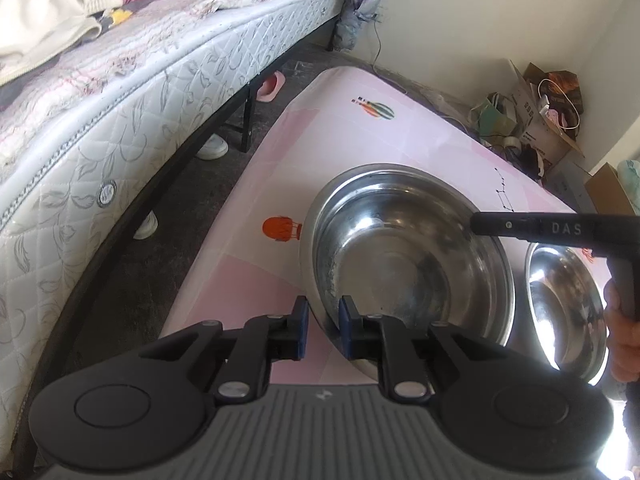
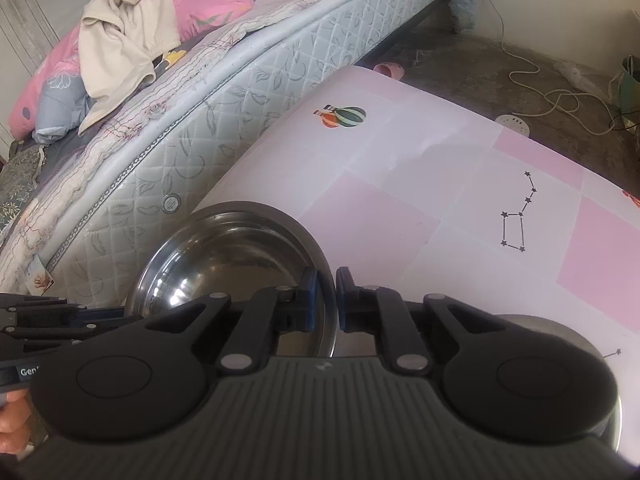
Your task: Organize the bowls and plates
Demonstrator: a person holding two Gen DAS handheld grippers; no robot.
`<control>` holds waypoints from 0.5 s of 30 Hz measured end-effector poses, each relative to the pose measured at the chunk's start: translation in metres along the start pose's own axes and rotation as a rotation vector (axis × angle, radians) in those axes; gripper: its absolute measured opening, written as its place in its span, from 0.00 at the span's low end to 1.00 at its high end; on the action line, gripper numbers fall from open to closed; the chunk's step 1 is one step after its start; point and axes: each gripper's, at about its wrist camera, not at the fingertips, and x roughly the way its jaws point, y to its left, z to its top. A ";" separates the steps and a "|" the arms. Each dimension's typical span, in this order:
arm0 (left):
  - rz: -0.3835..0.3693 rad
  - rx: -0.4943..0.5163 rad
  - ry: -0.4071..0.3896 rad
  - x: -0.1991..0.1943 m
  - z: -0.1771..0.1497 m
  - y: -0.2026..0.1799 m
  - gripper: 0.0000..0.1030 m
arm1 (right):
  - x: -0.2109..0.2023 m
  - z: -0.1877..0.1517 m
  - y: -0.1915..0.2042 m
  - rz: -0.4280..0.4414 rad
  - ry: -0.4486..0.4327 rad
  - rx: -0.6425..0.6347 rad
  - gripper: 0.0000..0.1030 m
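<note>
steel bowl (image 1: pixel 404 256) rim between both grippers' fingers (image 1: pixel 301 330)

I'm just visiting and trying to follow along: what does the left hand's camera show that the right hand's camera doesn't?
Only the left camera: the whole smaller steel bowl, a cluttered corner with cardboard boxes, and shoes under the bed.

Only the right camera: a white cable on the floor and a star drawing in full.

Both: the big steel bowl on the pink table, its rim pinched by the left gripper and the right gripper, beside the bed.
</note>
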 end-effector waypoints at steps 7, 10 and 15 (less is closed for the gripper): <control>0.010 -0.021 0.030 0.004 0.000 -0.001 0.18 | 0.003 -0.003 0.005 -0.005 0.008 0.007 0.08; 0.031 -0.019 0.025 0.002 0.000 -0.003 0.17 | 0.002 -0.003 0.007 0.001 0.008 0.010 0.08; 0.036 -0.020 -0.002 -0.011 0.003 -0.003 0.17 | -0.001 -0.003 0.011 -0.004 0.007 0.014 0.08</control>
